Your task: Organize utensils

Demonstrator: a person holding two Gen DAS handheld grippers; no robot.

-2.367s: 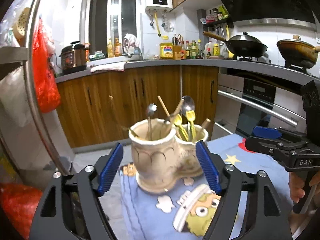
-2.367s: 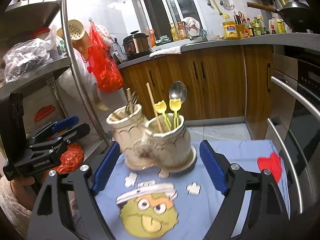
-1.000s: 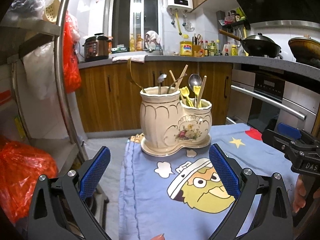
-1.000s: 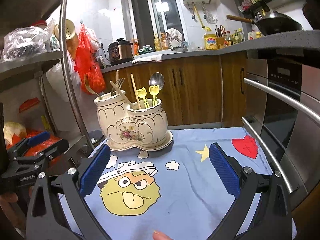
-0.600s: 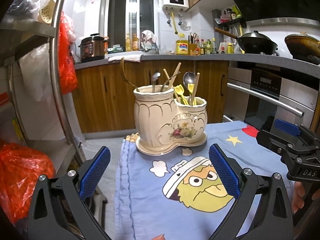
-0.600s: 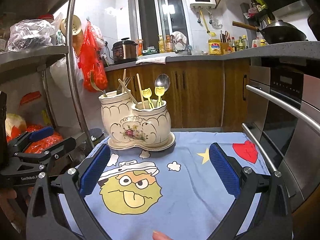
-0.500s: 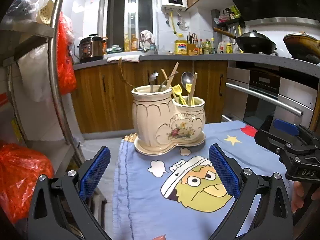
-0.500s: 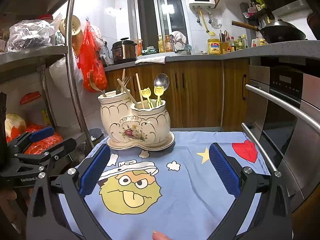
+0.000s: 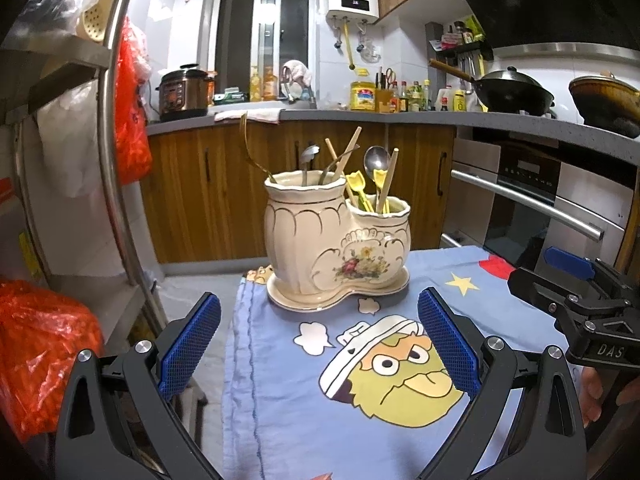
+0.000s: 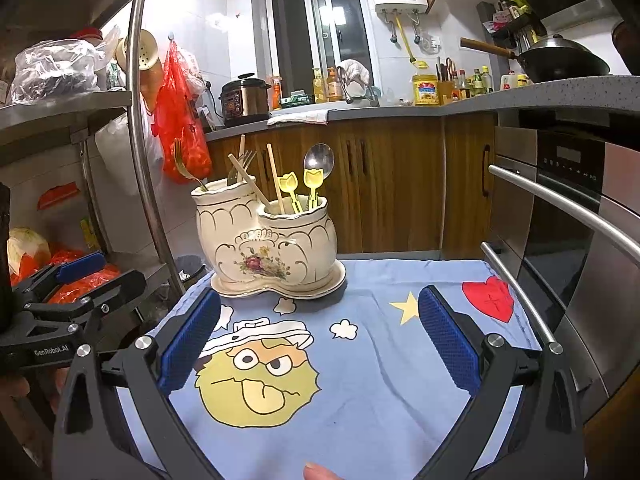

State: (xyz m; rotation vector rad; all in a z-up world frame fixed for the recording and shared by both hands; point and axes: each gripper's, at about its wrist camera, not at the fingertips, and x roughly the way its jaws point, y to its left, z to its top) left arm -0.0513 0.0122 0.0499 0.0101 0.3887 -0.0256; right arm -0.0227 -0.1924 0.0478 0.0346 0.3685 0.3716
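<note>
A cream two-pot ceramic utensil holder (image 9: 336, 240) (image 10: 266, 240) stands on a blue cartoon-print cloth (image 9: 360, 380) (image 10: 360, 360). Its taller pot holds forks, a spoon (image 9: 309, 156) and wooden chopsticks. The lower pot carries yellow tulip-topped picks (image 10: 310, 184), a metal spoon (image 10: 319, 162) and a chopstick. My left gripper (image 9: 318, 340) is open, well short of the holder, nothing between its blue pads. My right gripper (image 10: 318, 336) is open too, also back from the holder; it shows at the right edge of the left wrist view (image 9: 576, 292).
A steel rack post (image 10: 150, 160) with red bags (image 10: 180, 120) stands left of the table. Wooden cabinets (image 9: 224, 192) lie behind, an oven with a bar handle (image 10: 560, 204) at right. A fingertip (image 10: 320, 472) shows at the cloth's near edge.
Both grippers have drawn back from the holder, which they framed closely 2.4 s ago; it now looks smaller and farther off. Both stayed open.
</note>
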